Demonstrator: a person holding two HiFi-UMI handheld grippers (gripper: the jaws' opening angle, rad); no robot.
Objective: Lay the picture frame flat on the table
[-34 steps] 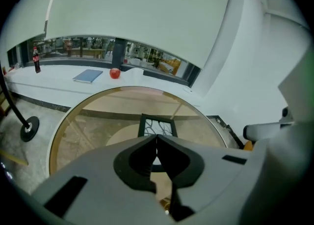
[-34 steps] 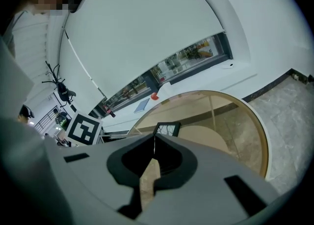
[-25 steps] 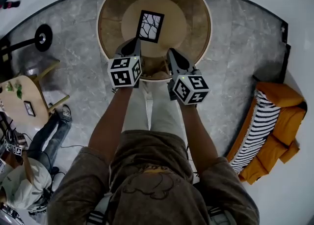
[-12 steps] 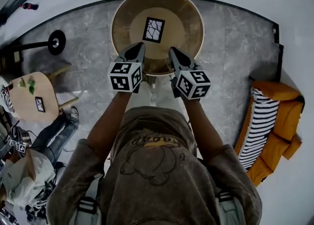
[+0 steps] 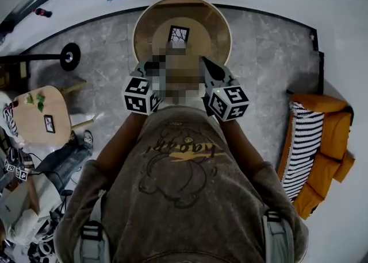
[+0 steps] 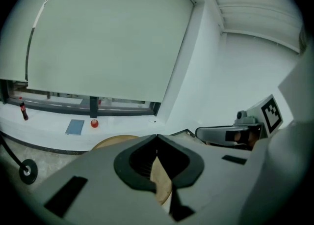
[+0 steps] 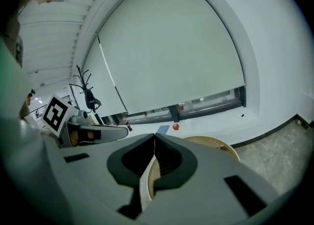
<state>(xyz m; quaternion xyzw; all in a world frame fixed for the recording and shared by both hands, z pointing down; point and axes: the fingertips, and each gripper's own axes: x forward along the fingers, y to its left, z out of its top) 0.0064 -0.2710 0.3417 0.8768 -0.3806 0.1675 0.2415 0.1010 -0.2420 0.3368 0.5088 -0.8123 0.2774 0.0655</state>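
Picture frame on the round tabletop, near its centre; from above it cannot be told whether it leans or lies flat. Left gripper and right gripper hang by the near rim, well apart from the frame, fingers pressed together on nothing. If the frame stands, open one pair, pinch its top edge and tip it back slowly.

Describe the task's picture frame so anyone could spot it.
At the head view's top stands a round wooden table. The frame sits near its middle: black border, white with branching lines. The other frame is on the side table at left.
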